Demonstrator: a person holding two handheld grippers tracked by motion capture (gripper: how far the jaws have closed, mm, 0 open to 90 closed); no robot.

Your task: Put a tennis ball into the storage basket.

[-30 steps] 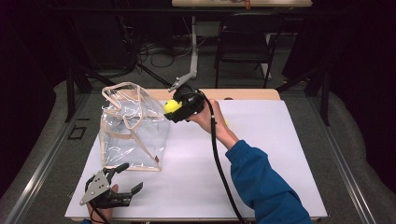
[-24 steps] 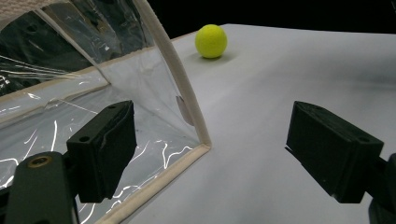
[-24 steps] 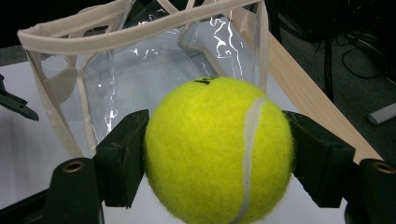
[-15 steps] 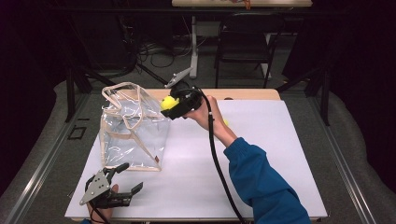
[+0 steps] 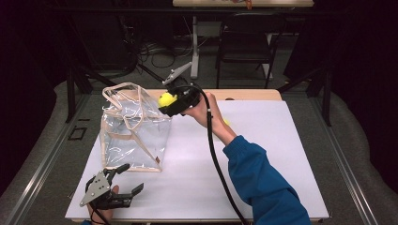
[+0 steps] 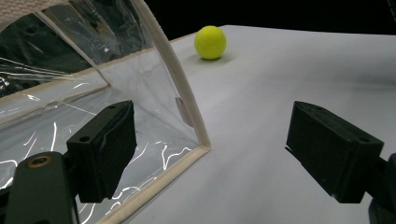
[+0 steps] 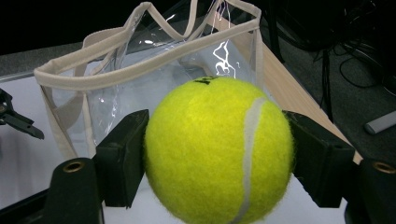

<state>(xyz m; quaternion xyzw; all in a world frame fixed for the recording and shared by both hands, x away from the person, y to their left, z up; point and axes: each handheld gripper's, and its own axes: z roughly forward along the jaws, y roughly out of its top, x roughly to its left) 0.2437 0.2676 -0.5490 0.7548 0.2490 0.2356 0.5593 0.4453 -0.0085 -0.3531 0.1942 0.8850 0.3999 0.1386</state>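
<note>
Tennis ball (image 7: 219, 149): clamped between right gripper (image 5: 170, 104) jaws, held above clear tote bag (image 5: 133, 131) rim. Left gripper (image 6: 224, 154): jaws apart, empty; its view adds second tennis ball (image 6: 210, 42) on table (image 5: 281, 154).

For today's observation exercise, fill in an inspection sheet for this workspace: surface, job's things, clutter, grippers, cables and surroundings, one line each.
Surface: white table, flat, with a wooden strip along the far edge.
Job's things: clear bag standing upright with its top open; held tennis ball just beside the bag's rim; second tennis ball lying on the table.
Clutter: nothing seen.
Grippers: right gripper shut on the held ball; left gripper open, near the bag's front corner.
Cables: black cable trailing from the right gripper along the blue sleeve.
Surroundings: dark room, chair behind the table, loose wires on the floor.
</note>
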